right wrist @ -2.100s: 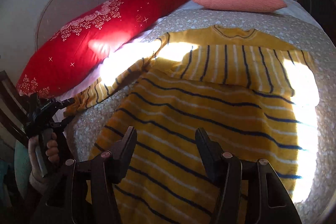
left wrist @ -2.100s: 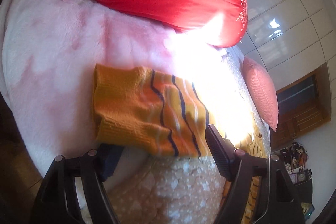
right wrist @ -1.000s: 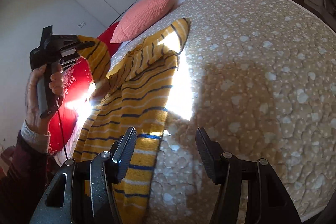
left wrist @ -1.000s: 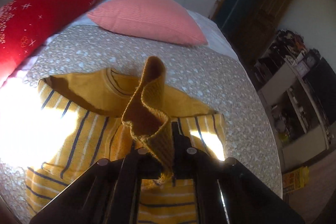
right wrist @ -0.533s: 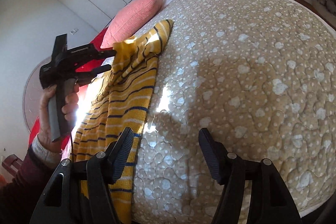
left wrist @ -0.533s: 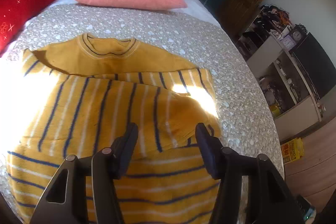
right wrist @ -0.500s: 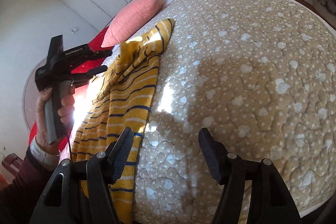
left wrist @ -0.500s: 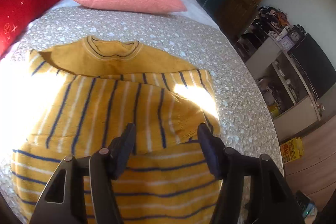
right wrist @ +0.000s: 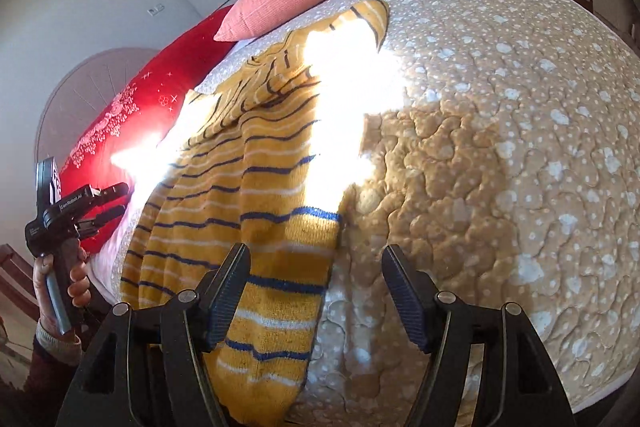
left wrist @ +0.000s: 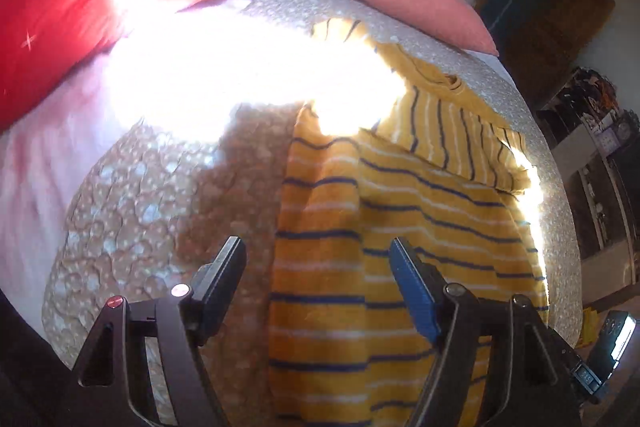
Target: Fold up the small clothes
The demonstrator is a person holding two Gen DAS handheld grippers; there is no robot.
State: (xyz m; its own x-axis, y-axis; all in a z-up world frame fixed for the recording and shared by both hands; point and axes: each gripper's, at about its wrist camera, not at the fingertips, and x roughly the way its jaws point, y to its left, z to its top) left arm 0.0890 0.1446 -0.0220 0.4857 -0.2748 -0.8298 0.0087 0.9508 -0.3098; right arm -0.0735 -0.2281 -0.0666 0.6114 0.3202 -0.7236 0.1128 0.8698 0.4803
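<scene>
Partly glare-washed sweater (left wrist: 400, 227); left claw (left wrist: 316, 283), right claw (right wrist: 316, 291) just spreading, empty.

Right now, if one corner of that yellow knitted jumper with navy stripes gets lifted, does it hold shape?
Probably not: the yellow knitted jumper with navy stripes drapes over the quilted beige bedspread, so likely floppy. Its thick knit suggests grip, not slip.

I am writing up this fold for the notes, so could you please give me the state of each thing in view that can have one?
Yellow striped sweater: flat on the bed, one sleeve folded across the chest, held by neither gripper.
Left gripper: open, jaws have just been opening, nothing gripped.
Right gripper: open, jaws have just been opening, above the sweater's edge.
Quilted bedspread: spread, partly sunlit.
</scene>
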